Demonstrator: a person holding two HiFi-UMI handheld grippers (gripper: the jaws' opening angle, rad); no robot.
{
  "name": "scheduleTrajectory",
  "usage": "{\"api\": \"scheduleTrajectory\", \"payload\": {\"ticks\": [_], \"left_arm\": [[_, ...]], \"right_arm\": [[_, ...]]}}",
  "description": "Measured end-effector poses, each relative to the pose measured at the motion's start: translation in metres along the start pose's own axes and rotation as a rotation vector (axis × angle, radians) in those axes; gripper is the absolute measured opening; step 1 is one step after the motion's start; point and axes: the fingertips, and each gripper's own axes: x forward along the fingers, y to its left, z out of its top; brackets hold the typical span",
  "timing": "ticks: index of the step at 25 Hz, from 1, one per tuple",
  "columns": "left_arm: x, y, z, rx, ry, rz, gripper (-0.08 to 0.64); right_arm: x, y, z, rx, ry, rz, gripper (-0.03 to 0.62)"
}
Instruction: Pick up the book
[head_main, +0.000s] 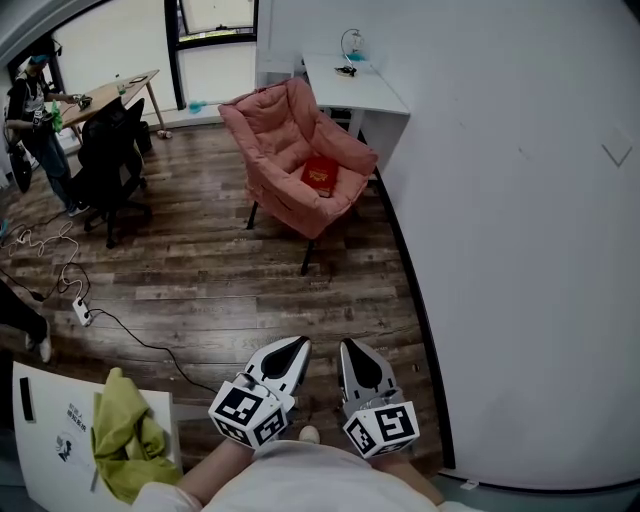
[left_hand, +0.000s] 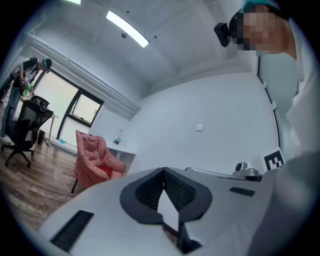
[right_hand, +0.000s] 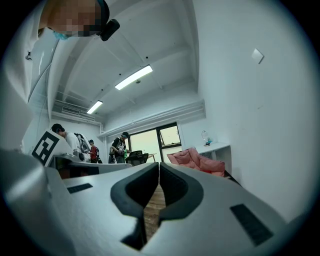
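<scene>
Red against pink: the book (head_main: 320, 175) lies flat on the seat cushion of the armchair (head_main: 270, 120), across the room and well apart from both my tools. The armchair stands on the wooden floor (head_main: 220, 270), close to the white wall (head_main: 520, 250) and just in front of a small white desk (head_main: 355, 85).

My left gripper (head_main: 298, 345) and my right gripper (head_main: 352, 347) are side by side close to my body, near each other but not touching, both pointing out over the floor towards the armchair. In the left gripper view the jaws meet at their tips with nothing between them; past them I see the armchair with the book as a small red patch on its seat. In the right gripper view the jaws are likewise pressed together and empty, and the armchair shows beyond them to the right, though I cannot make out the book there.

At my lower left, a yellow-green cloth (head_main: 125, 435) lies bunched on the corner of a white table (head_main: 40, 470). A cable runs across the floor to a power strip (head_main: 82, 312). Farther off on the left, a black office chair (head_main: 110, 165) stands beside a wooden table (head_main: 115, 95), and a person (head_main: 35, 110) stands at that table
</scene>
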Motion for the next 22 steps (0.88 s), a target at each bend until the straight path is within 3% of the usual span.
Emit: {"api": "scheduleTrajectory", "payload": {"ticks": [12,22], "left_arm": [[0.031,-0.026,-0.014,0.020,-0.027,0.013,0.003],[0.056,-0.007,-0.018,0.003,0.000,0.017,0.003]], "right_arm": [[-0.021,-0.038,-0.001,0.000,-0.005,0.005,0.028],[0.004,-0.064,-0.011,0.021,0.030,-0.016,0.028]]}}
